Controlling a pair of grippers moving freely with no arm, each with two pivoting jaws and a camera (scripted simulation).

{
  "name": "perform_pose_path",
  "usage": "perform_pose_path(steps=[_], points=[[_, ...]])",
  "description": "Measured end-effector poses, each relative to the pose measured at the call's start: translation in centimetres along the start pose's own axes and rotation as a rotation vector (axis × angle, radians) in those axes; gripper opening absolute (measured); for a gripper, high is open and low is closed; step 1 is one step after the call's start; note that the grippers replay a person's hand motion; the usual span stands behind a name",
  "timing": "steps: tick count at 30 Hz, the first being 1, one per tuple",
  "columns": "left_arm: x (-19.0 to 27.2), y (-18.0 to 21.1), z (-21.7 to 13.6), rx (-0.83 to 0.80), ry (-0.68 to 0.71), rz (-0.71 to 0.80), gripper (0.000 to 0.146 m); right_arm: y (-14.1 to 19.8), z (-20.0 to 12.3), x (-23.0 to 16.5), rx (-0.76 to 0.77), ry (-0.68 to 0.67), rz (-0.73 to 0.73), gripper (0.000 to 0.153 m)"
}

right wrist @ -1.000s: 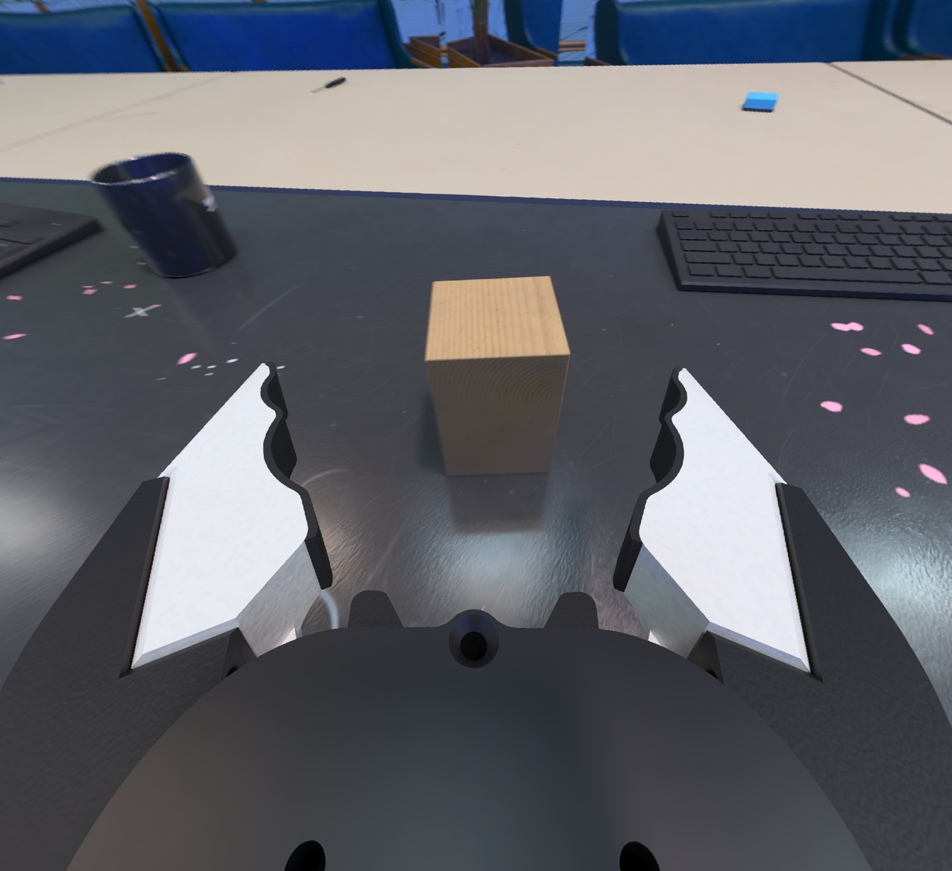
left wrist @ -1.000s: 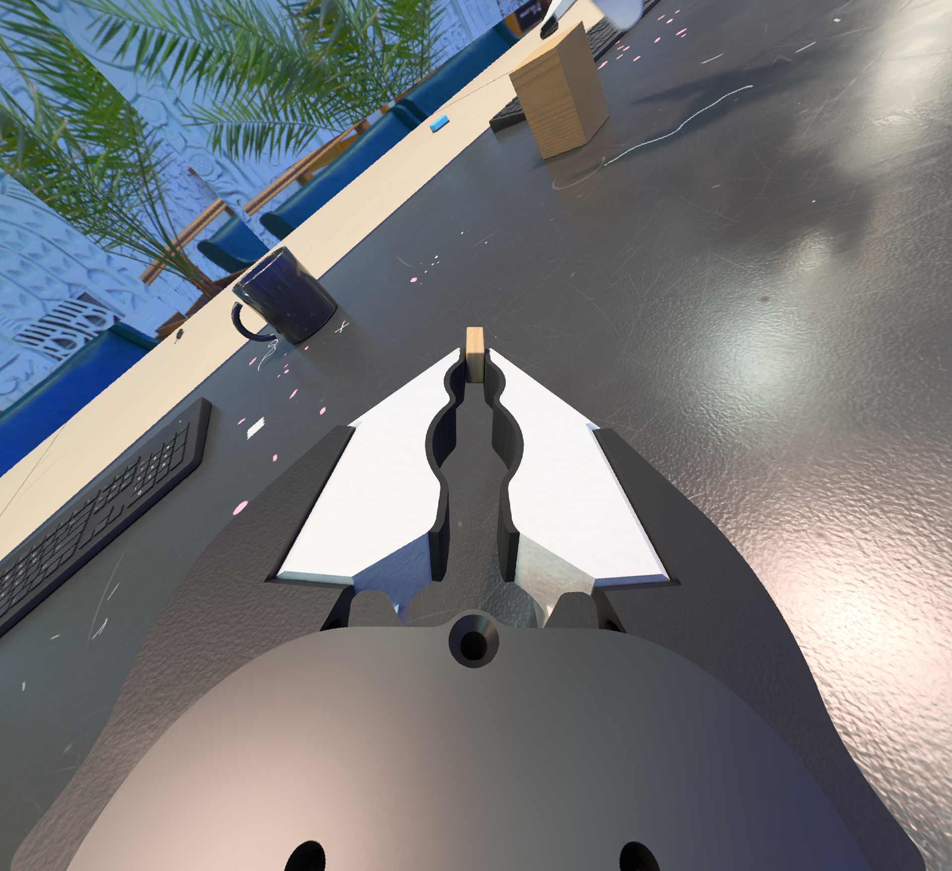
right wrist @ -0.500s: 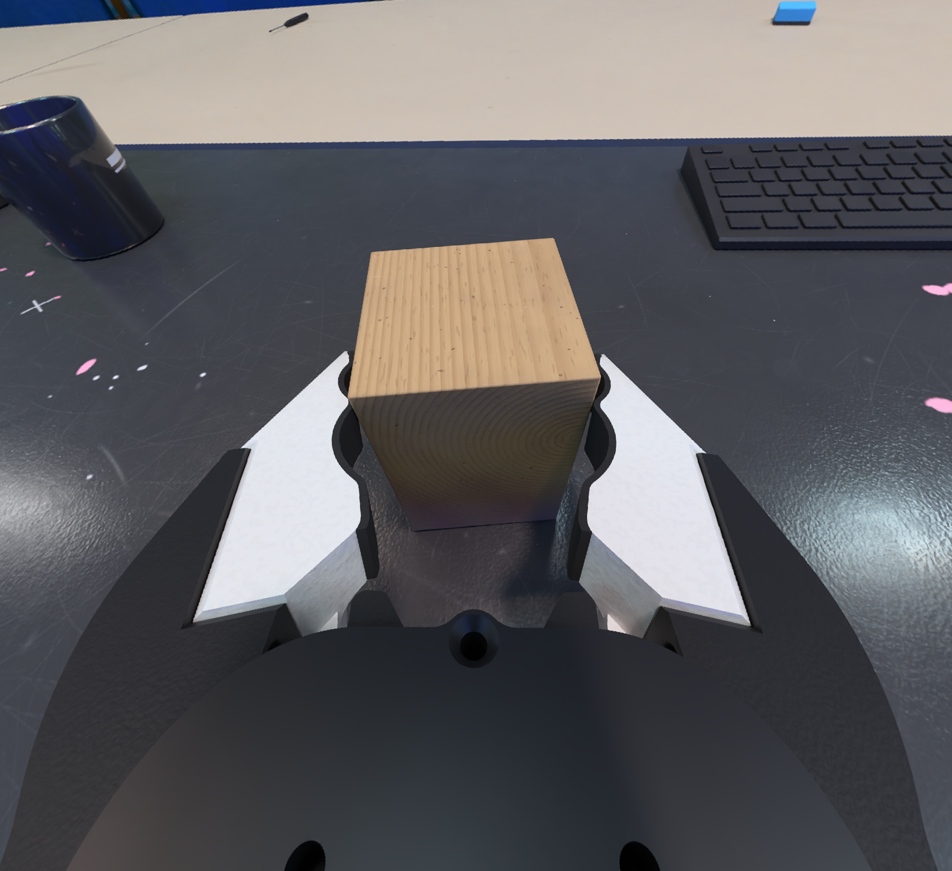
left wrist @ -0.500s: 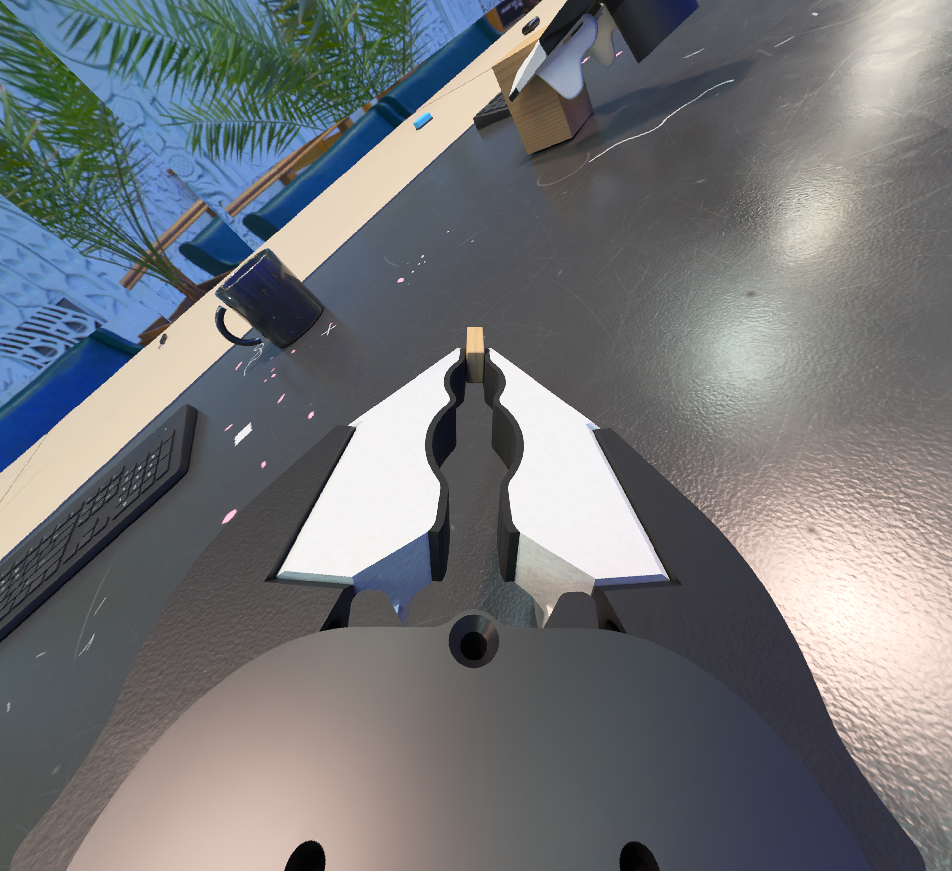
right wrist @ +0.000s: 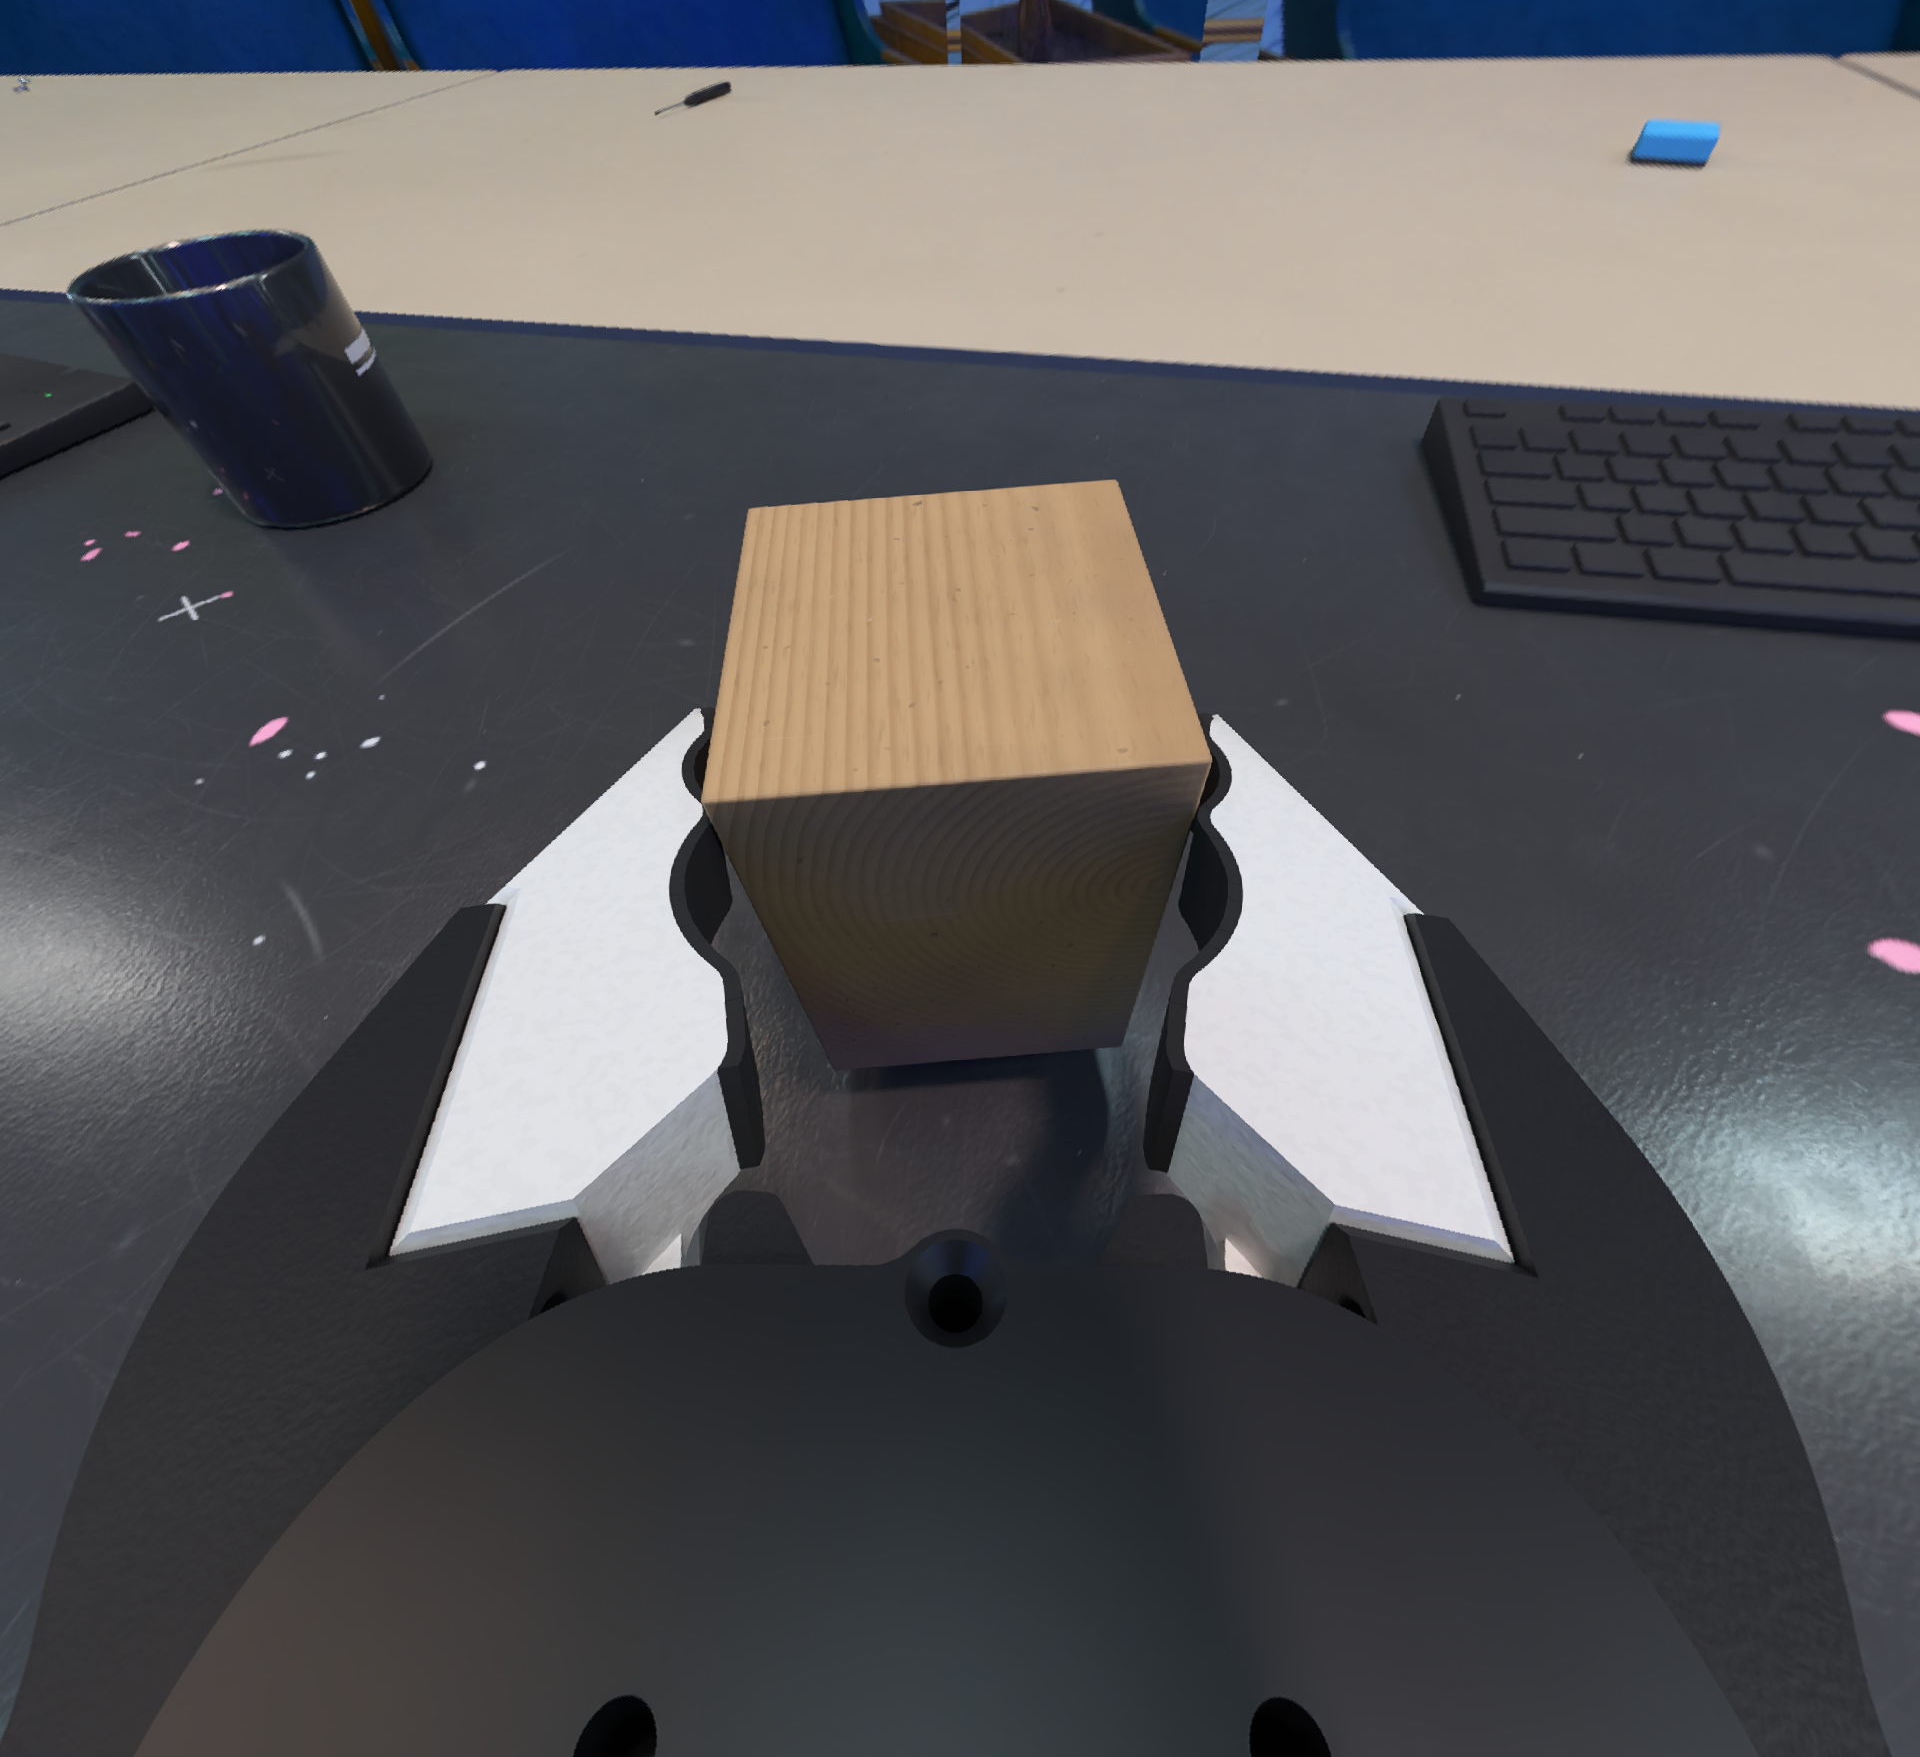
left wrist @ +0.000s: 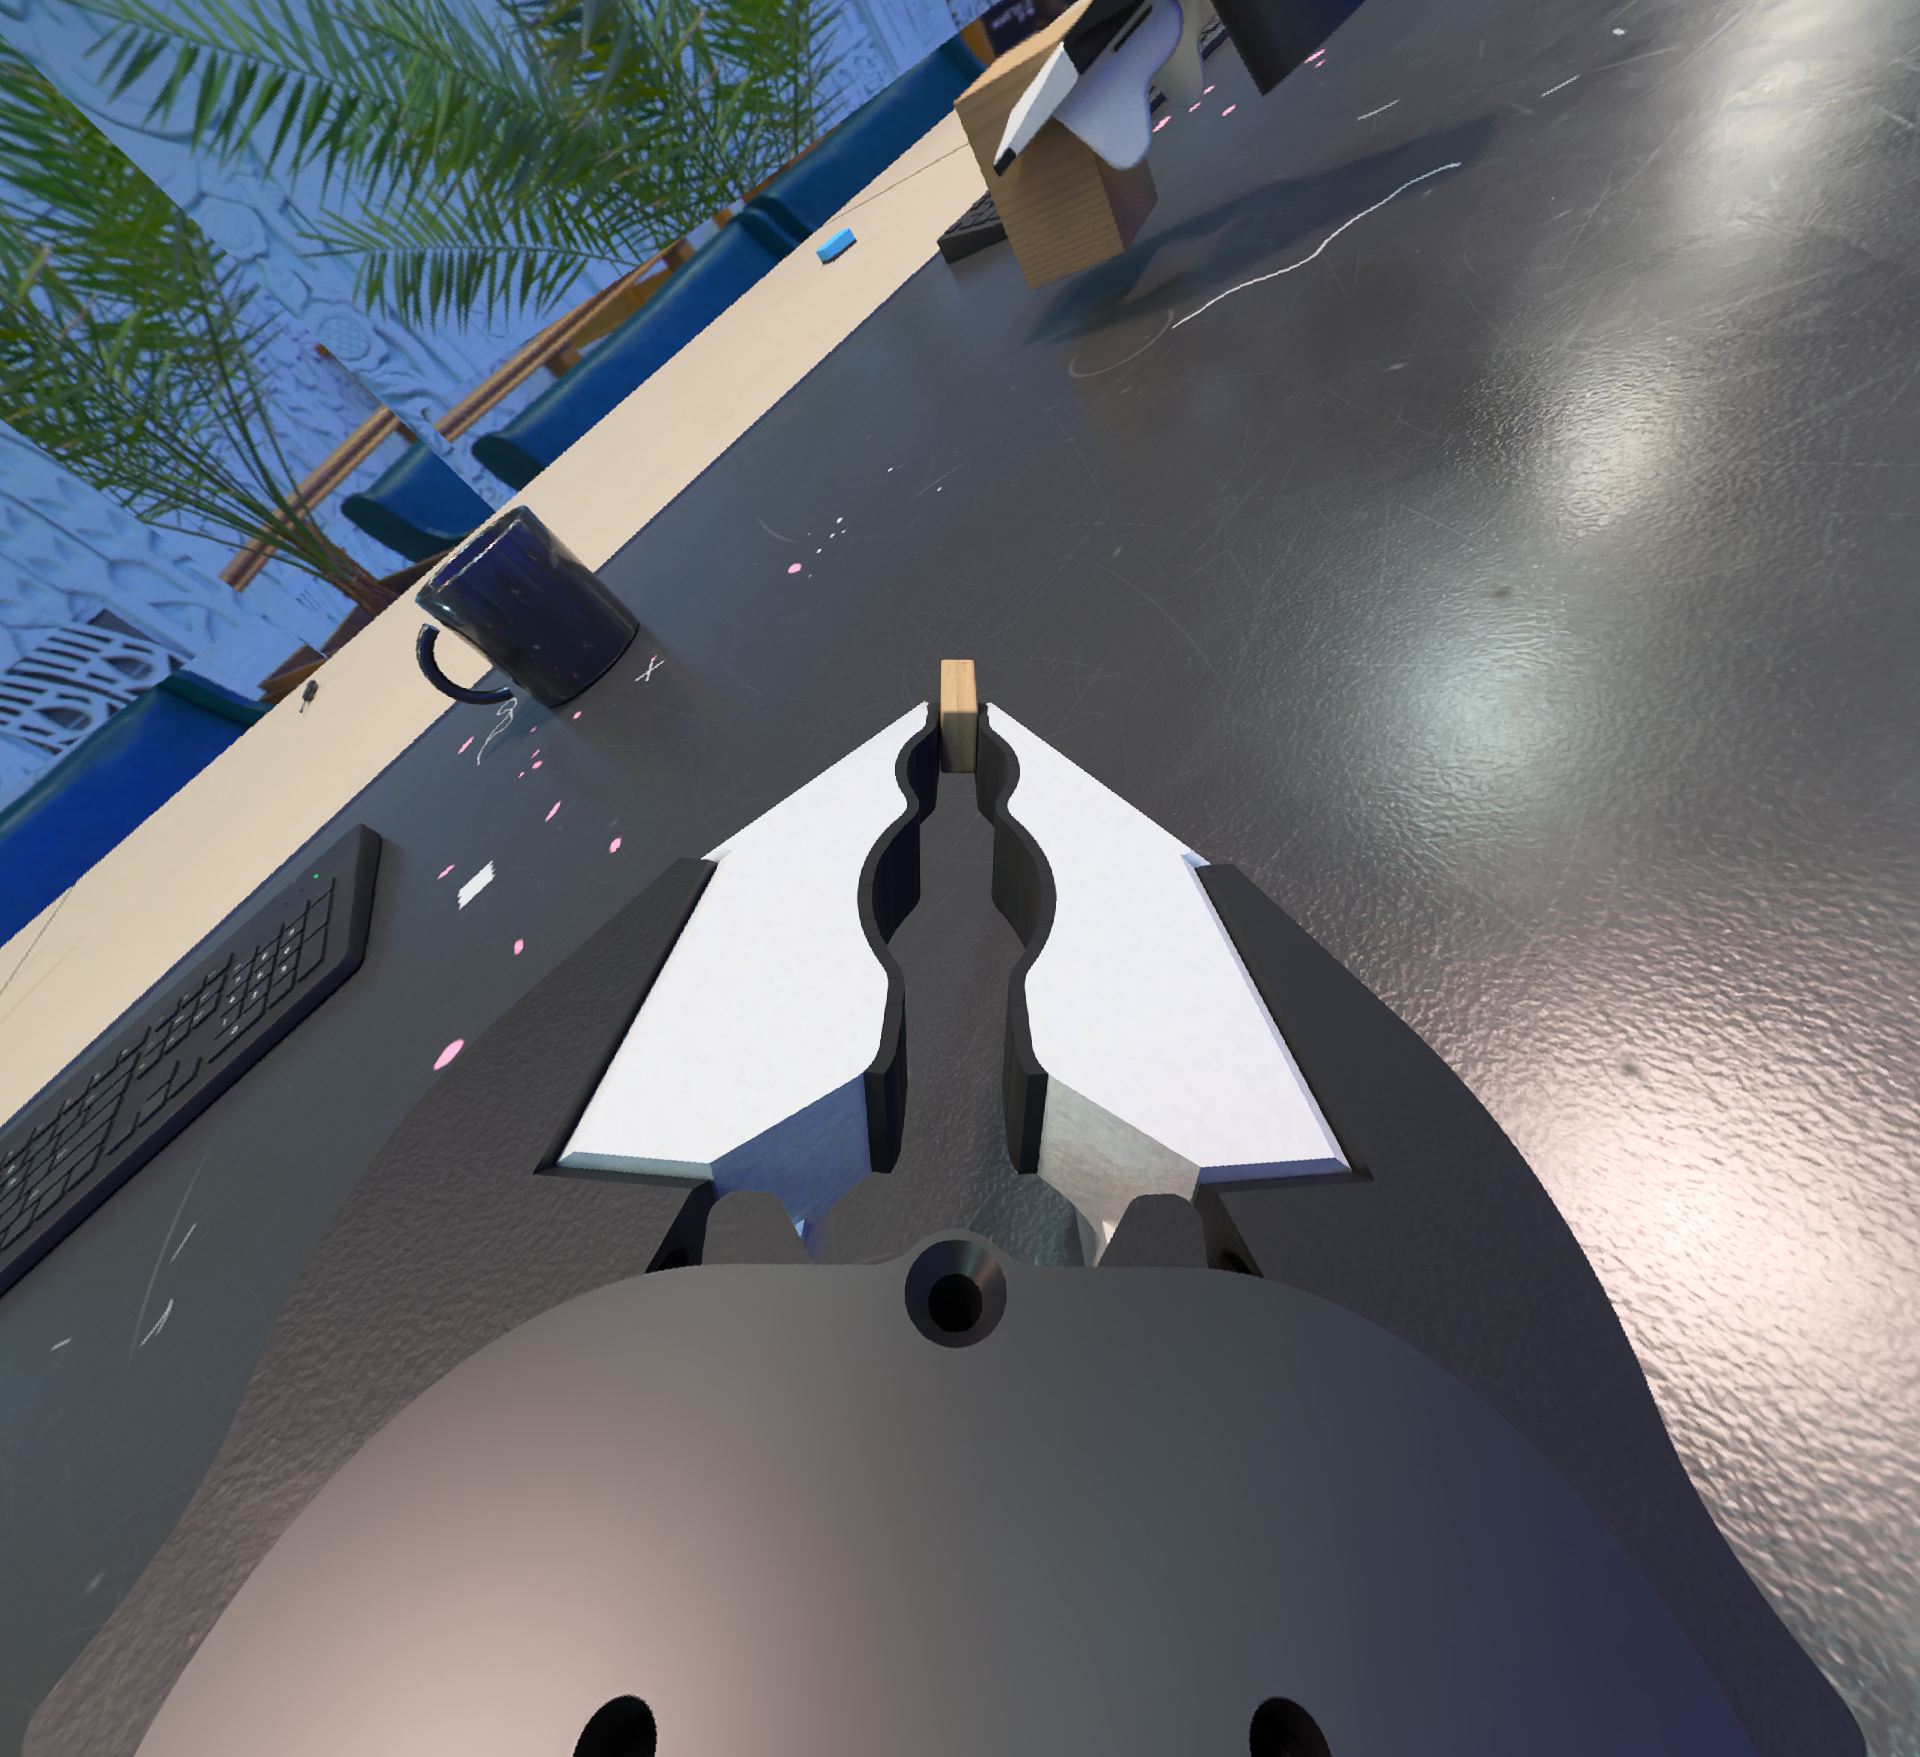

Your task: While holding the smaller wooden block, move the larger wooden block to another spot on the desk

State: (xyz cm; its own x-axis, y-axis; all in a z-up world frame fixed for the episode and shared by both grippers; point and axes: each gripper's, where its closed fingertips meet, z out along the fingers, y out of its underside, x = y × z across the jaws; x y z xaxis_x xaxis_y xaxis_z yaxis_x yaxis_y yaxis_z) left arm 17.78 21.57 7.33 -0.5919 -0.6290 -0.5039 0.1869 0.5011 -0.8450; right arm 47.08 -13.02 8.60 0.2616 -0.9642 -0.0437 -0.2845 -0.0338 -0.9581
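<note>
Wooden larger block (right wrist: 951,751) sits clamped in your right gripper (right wrist: 954,777) mid-desk (right wrist: 1351,824); carry it level toward bare space, left gripper (left wrist: 957,733) pinching the smaller block (left wrist: 957,715).

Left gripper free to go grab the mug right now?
Probably not: the left gripper is shut on the small block. The path to the mug looks clear, but no jaws are free.
</note>
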Motion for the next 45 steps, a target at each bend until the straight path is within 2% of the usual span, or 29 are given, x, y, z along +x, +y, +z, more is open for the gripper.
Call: perform_pose_path(steps=[7, 14, 19, 26, 31, 32, 33, 35, 39, 42, 45], points=[[0.1, 0.0, 0.1, -0.002, 0.007, 0.010, 0.005, -2.3, 1.8, 2.9, 0.027, 0.055, 0.008, 0.089], [0.1, 0.1, 0.1, -0.006, 0.006, 0.003, 0.005, -1.3, 5.6, 5.0, -0.013, 0.082, 0.022, 0.089], [0.1, 0.2, 0.3, -0.014, 0.009, 0.007, 0.005, -0.3, 7.0, 5.5, -0.044, 0.092, 0.026, 0.089], [0.1, 0.2, 0.3, -0.013, 0.012, 0.008, 0.005, -0.3, 6.6, 5.3, -0.013, 0.067, 0.016, 0.089], [0.1, 0.0, 0.1, 0.000, 0.010, 0.005, 0.005, -0.5, 3.0, 4.7, -0.027, 0.064, -0.026, 0.097], [0.2, 0.0, 0.1, 0.003, 0.013, 0.002, 0.005, -0.4, 2.1, 4.3, -0.039, 0.048, -0.051, 0.096], [0.2, -0.1, 0.0, 0.007, 0.017, 0.000, 0.005, 0.0, 1.2, 3.5, -0.064, 0.006, -0.081, 0.088], [0.3, -0.3, 0.0, 0.017, 0.023, -0.001, 0.005, 1.7, -0.2, 1.4, -0.158, -0.136, -0.136, 0.052], [0.5, -0.5, -0.1, 0.029, 0.033, -0.006, 0.005, 5.0, -1.4, -1.2, -0.339, -0.294, -0.205, 0.044], [0.5, -0.6, -0.1, 0.030, 0.037, -0.007, 0.005, 6.5, -1.0, -1.9, -0.432, -0.302, -0.280, 0.038], [0.6, -0.6, -0.1, 0.029, 0.037, -0.003, 0.005, 7.4, -0.4, -2.2, -0.491, -0.299, -0.288, 0.034]])
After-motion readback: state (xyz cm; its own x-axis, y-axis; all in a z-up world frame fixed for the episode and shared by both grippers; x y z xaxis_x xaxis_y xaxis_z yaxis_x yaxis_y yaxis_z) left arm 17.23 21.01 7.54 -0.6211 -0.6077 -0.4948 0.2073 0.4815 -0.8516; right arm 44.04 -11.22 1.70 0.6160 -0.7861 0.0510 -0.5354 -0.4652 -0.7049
